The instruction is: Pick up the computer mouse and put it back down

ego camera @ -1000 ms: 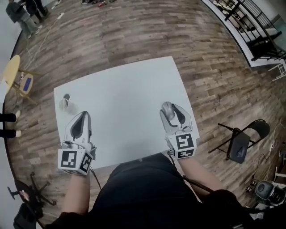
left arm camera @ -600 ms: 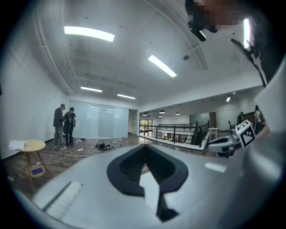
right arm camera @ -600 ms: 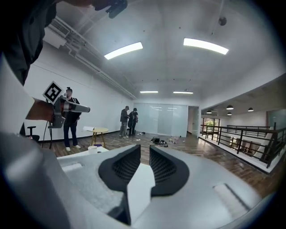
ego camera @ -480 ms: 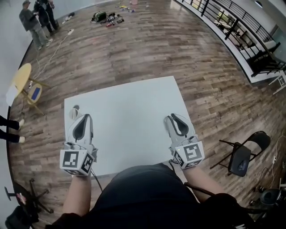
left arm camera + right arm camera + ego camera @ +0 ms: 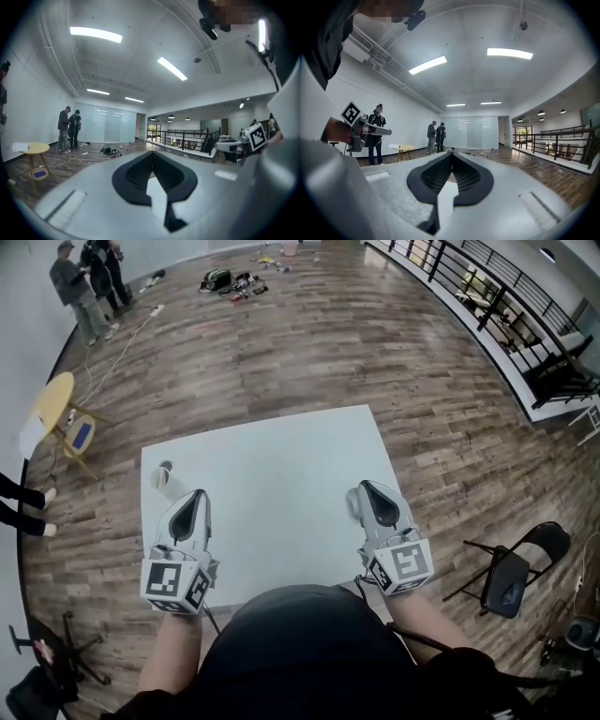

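Jaws closed, empty on left tool (image 5: 197, 496) and right tool (image 5: 365, 487) over table (image 5: 272, 465), latter's apart a second ago.

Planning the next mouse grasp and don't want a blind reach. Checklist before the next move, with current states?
1. Right tool empty: ok, jaws together, nothing between.
2. Left tool empty: ok, jaws together, nothing between.
3. Jaws open for a grasp: not ok, both shut.
4. Mouse located: cannot tell, no view shows it plainly.
5. Small white object apart from left tool: ok, it sits on the table beyond it.
6. Tool views on the table: not ok, both look out across the room.
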Action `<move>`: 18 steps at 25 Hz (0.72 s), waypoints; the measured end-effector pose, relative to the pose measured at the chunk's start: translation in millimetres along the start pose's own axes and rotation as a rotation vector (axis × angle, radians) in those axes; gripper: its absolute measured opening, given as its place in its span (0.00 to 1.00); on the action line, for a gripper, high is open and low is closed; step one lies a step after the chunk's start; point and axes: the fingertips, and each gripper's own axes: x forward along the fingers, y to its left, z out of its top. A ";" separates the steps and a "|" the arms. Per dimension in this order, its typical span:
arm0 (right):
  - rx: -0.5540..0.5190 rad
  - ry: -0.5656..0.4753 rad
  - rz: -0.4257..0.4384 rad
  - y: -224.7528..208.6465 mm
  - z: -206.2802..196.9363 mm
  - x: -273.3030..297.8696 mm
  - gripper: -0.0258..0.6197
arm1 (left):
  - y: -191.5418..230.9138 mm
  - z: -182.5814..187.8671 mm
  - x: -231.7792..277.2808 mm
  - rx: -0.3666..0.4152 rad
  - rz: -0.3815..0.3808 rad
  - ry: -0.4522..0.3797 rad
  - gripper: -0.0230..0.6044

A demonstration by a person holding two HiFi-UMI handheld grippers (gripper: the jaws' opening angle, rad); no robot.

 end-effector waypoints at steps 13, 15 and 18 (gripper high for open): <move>-0.015 0.048 0.020 -0.9 -17.7 7.6 0.04 | 0.6 0.2 4.2 -0.002 0.008 0.005 0.04; -0.015 0.048 0.022 0.1 -17.0 11.5 0.04 | 3.4 -0.4 4.5 -0.004 0.011 0.009 0.04; -0.013 0.049 0.021 -0.3 -16.5 13.7 0.04 | 5.0 1.6 4.6 0.001 0.018 0.007 0.04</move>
